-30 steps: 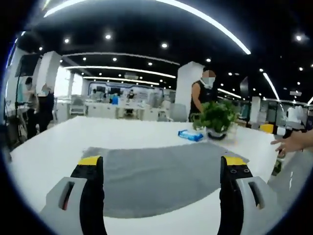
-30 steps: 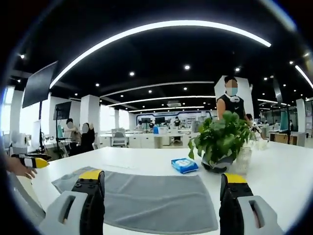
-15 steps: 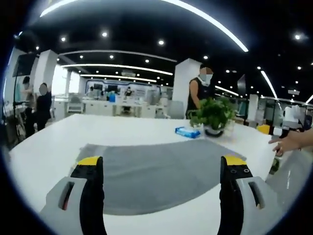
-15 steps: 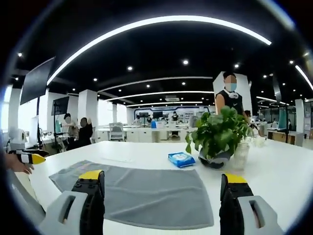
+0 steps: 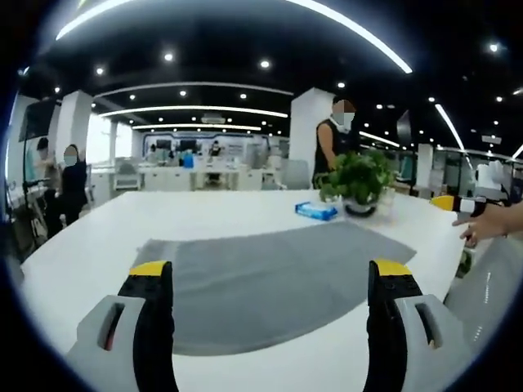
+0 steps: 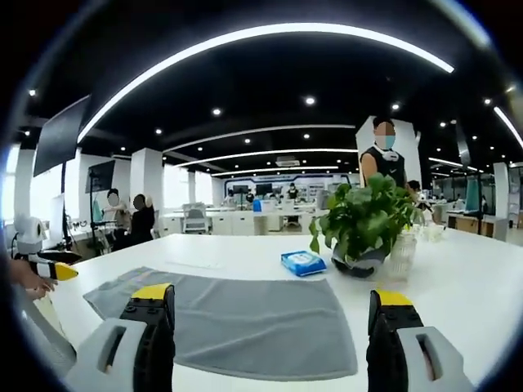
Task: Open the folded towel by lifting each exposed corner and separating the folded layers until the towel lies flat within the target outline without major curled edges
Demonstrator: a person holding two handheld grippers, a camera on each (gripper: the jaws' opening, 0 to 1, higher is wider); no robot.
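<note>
Your left gripper (image 5: pixel 270 286): jaws spread wide, holding nothing, above the table's near edge | your right gripper (image 6: pixel 270 314): jaws apart, empty | grey towel (image 5: pixel 261 273) lies flat on the white table (image 5: pixel 90 253) just ahead of both | beyond it: blue packet (image 6: pixel 303 262), potted plant (image 6: pixel 365 222) | standing person (image 6: pixel 383 159) behind the plant.

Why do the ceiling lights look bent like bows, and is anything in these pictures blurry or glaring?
Left gripper view: the fisheye lens bows the ceiling light strips and curves the grey towel edge; the picture is soft overall, and the white table looks bright. Right gripper view: the same bowing, but sharper; the potted plant and blue packet read clearly.
</note>
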